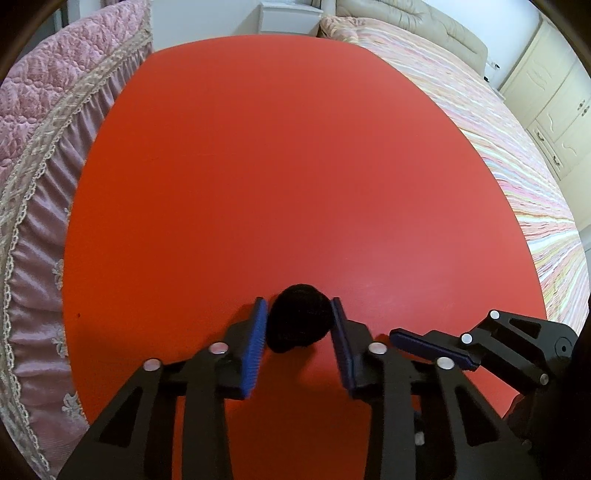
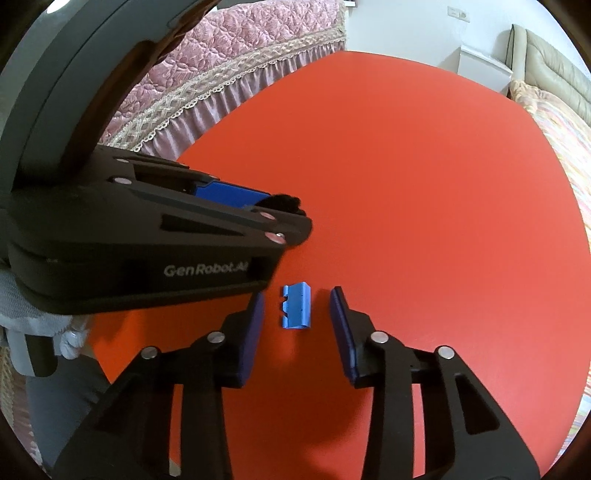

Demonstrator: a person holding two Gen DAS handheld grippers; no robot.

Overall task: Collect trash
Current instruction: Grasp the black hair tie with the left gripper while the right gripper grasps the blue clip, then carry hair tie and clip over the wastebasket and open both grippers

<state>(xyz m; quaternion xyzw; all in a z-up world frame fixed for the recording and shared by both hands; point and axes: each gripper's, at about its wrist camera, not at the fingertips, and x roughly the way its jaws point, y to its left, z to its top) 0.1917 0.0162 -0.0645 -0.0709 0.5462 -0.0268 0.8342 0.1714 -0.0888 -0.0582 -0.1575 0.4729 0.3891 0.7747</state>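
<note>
A black fuzzy ball (image 1: pixel 299 317) sits between the blue pads of my left gripper (image 1: pixel 300 314) on the red table (image 1: pixel 277 166); the pads touch its sides, so the gripper is shut on it. It also shows as a dark tuft (image 2: pixel 282 203) at the left gripper's tip in the right wrist view. A small blue plastic piece (image 2: pixel 296 305) lies flat on the table between the fingers of my right gripper (image 2: pixel 297 308), which is open around it with gaps on both sides. The right gripper's finger (image 1: pixel 432 349) shows at the left view's lower right.
A pink quilted bed with a lace frill (image 1: pixel 40 147) borders the table's left side. A striped bedspread (image 1: pixel 509 155) lies on its right, with cream cabinets (image 1: pixel 554 96) beyond. A white nightstand (image 1: pixel 288 16) stands behind the table's far edge.
</note>
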